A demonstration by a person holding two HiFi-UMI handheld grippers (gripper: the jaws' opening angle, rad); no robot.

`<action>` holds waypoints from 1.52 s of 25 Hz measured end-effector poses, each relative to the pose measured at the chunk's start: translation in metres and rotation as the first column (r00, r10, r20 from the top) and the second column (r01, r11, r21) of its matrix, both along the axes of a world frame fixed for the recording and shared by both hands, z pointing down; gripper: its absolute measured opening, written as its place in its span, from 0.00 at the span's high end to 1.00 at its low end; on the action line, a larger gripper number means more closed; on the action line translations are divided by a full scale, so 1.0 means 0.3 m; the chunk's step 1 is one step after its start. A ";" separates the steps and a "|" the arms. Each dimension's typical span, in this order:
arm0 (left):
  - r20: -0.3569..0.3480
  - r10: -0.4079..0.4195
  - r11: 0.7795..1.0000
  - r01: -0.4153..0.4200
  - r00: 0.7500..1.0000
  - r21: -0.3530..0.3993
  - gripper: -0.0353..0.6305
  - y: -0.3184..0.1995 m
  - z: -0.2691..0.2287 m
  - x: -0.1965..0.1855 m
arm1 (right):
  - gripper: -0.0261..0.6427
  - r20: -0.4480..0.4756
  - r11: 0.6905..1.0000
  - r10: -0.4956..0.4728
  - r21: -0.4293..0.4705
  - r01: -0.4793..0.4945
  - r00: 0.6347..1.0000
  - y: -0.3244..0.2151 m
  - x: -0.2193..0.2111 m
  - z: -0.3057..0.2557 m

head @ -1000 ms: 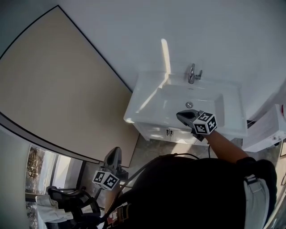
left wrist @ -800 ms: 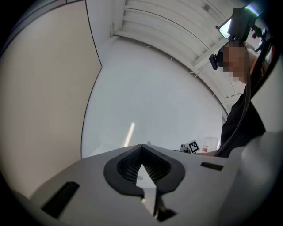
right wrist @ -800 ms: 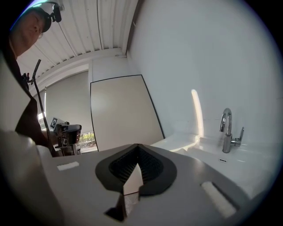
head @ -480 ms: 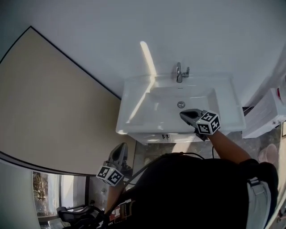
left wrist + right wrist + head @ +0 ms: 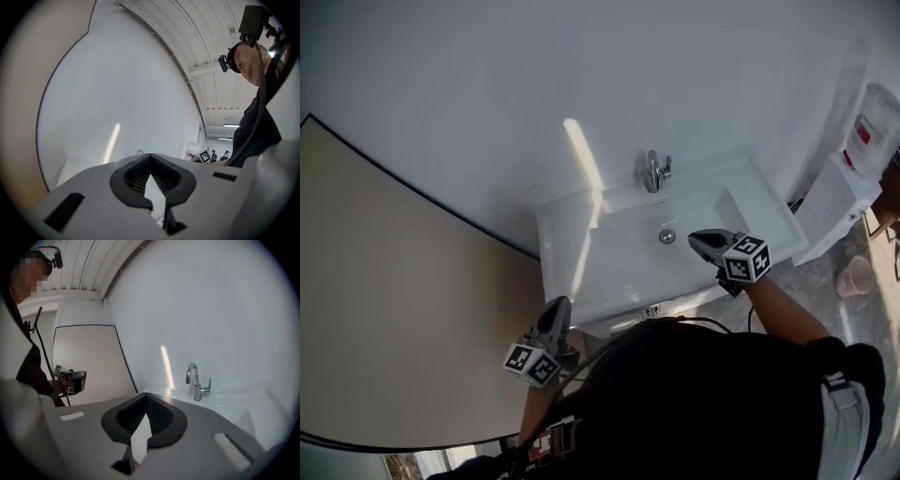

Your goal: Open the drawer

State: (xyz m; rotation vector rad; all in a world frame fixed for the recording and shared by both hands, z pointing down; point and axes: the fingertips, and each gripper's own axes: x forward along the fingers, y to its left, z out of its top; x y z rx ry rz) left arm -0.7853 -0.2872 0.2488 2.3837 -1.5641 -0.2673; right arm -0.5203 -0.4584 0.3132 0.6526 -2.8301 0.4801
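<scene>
Both grippers hanging by the sink, nothing grasped.
Left gripper [image 5: 558, 309] and right gripper [image 5: 698, 240] are both sitting clenched and empty; the right is hovering over the basin [image 5: 609, 253], and the drawer [image 5: 652, 310] is peeking out under its front rim.

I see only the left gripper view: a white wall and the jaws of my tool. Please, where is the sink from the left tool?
Observer: In the head view the left tool shows at the near left corner of the sink.
Operator: And where is the right tool?
Observer: The right tool shows over the basin, just right of the drain.
Operator: What is below the sink?
Observer: Only a thin strip of the cabinet front shows under the sink's front edge, with what look like small dark handles.
</scene>
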 end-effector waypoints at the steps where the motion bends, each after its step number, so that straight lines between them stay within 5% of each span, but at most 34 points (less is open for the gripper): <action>1: 0.001 0.022 1.000 -0.022 1.000 -0.001 0.96 -0.026 -0.007 -0.041 | 0.96 -0.001 1.000 0.030 -0.002 -0.030 1.000 -0.008 -0.021 -0.001; 9: -0.011 0.181 0.983 -0.181 0.984 -0.028 0.96 -0.182 -0.006 -0.205 | 0.96 -0.041 0.974 0.220 -0.046 -0.222 0.975 0.024 -0.050 0.040; 18: -0.054 0.282 0.957 -0.285 0.958 -0.049 0.96 -0.362 0.094 -0.125 | 0.96 -0.080 0.932 0.343 -0.095 -0.349 0.936 0.003 0.109 0.142; 31: -0.010 0.181 0.980 -0.181 0.983 -0.079 0.96 -0.650 0.104 0.155 | 0.96 -0.048 0.980 0.172 -0.093 -0.176 0.984 -0.395 0.237 0.181; 38: -0.005 0.180 0.976 -0.180 0.984 -0.122 0.96 -0.714 0.149 0.164 | 0.96 -0.053 0.988 0.127 -0.086 -0.132 0.990 -0.493 0.172 0.194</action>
